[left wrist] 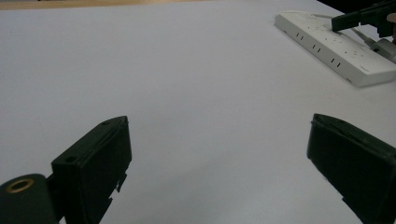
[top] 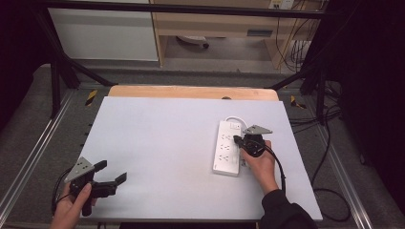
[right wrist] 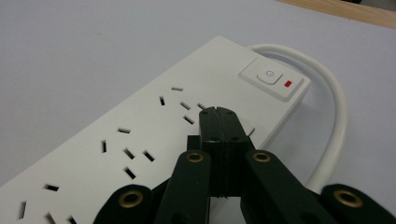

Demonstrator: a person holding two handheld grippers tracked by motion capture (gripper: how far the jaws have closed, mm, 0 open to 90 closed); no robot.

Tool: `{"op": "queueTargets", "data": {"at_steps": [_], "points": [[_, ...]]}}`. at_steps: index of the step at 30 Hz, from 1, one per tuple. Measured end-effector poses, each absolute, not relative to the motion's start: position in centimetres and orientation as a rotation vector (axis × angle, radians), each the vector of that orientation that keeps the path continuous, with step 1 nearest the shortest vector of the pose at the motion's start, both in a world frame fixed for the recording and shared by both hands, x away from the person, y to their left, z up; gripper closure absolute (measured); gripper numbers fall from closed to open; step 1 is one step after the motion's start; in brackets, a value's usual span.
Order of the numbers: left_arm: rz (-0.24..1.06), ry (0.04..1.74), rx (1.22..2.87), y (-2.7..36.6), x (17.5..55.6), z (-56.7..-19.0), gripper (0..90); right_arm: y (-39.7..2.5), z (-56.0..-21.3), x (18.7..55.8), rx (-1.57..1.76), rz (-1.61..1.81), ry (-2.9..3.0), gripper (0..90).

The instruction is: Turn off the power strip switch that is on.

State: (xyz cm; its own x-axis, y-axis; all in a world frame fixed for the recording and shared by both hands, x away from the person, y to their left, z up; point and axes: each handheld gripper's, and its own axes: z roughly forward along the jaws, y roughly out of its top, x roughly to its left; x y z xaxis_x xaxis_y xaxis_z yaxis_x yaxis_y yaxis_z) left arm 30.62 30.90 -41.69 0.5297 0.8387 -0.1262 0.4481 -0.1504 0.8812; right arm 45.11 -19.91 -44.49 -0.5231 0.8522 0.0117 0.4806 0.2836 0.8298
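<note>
While the power strip lay on the right part of the white table, its switch end pointing away from the person, the right gripper hovered right over it. Its jaws were pressed fully together with nothing between them, tips just above the sockets nearest the switch. A white cord looped out from that switch end. Well apart from the strip, at the near left corner, the left gripper sat with jaws spread wide and empty.
</note>
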Motion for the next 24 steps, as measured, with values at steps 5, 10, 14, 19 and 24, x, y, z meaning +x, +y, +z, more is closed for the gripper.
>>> {"op": "queueTargets", "data": {"at_steps": [5,10,14,19,24], "points": [[0.495,1.073,1.782,30.91,30.62,-41.68,6.4,-19.87,-44.52,45.16,1.2,1.142,2.114,90.0],[0.496,1.072,1.781,30.92,30.61,-41.67,6.4,-19.86,-44.52,45.11,1.206,1.146,2.111,90.0],[0.496,1.072,1.782,30.9,30.62,-41.68,6.4,-19.79,-44.5,45.05,1.206,1.146,2.112,90.0],[0.496,1.072,1.781,30.92,30.62,-41.67,6.4,-19.82,-44.45,45.04,1.2,1.152,2.105,90.0],[0.497,1.071,1.781,30.91,30.62,-41.67,6.4,-19.82,-44.19,44.89,1.196,1.17,2.088,90.0]]}}
